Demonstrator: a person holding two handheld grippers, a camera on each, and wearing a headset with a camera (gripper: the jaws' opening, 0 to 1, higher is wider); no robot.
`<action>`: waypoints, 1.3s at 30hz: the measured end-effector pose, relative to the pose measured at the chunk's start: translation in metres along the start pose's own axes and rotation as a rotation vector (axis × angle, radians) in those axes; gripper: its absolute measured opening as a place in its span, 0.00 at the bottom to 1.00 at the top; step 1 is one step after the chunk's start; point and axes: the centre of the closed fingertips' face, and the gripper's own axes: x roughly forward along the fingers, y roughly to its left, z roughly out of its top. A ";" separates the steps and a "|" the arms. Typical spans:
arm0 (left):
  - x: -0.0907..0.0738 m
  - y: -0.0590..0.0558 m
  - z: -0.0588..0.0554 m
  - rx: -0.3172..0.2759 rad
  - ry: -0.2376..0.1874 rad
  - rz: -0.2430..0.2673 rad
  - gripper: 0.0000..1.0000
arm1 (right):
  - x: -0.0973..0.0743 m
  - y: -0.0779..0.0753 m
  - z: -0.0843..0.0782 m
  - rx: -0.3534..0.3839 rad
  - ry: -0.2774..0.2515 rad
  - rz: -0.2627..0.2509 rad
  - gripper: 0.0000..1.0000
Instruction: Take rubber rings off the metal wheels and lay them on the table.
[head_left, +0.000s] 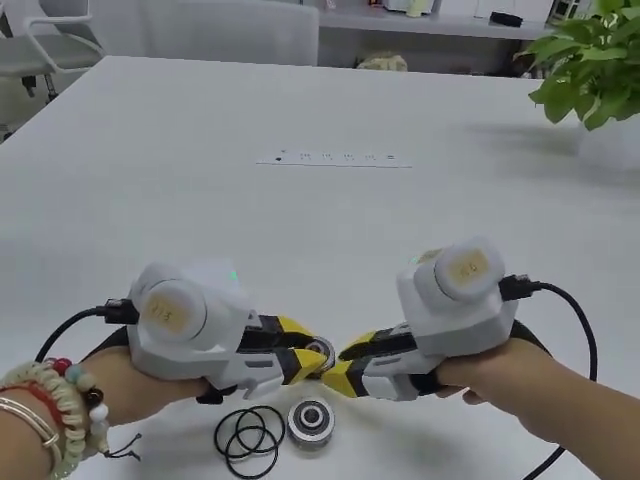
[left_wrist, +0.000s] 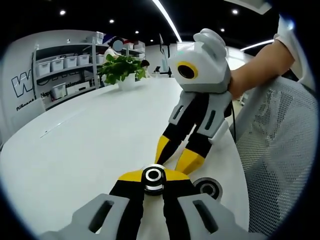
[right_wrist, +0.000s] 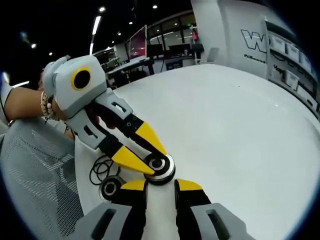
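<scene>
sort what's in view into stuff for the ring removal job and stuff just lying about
Job: metal wheel in the left gripper, right gripper, second metal wheel on the table, rubber rings beside it.
Lying about: potted plant, office chair, marked strip.

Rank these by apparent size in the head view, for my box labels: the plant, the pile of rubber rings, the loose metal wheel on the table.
1. plant, though cropped by the frame edge.
2. pile of rubber rings.
3. loose metal wheel, smallest.
</scene>
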 end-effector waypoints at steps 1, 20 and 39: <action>0.000 0.000 0.000 -0.001 0.000 0.000 0.08 | 0.000 0.000 0.001 -0.002 -0.008 0.000 0.18; -0.001 0.001 -0.001 -0.009 0.006 0.004 0.08 | -0.010 -0.015 0.013 0.102 -0.064 -0.053 0.00; -0.001 0.002 -0.001 -0.009 0.007 0.014 0.08 | -0.011 0.013 0.040 0.062 -0.131 0.012 0.00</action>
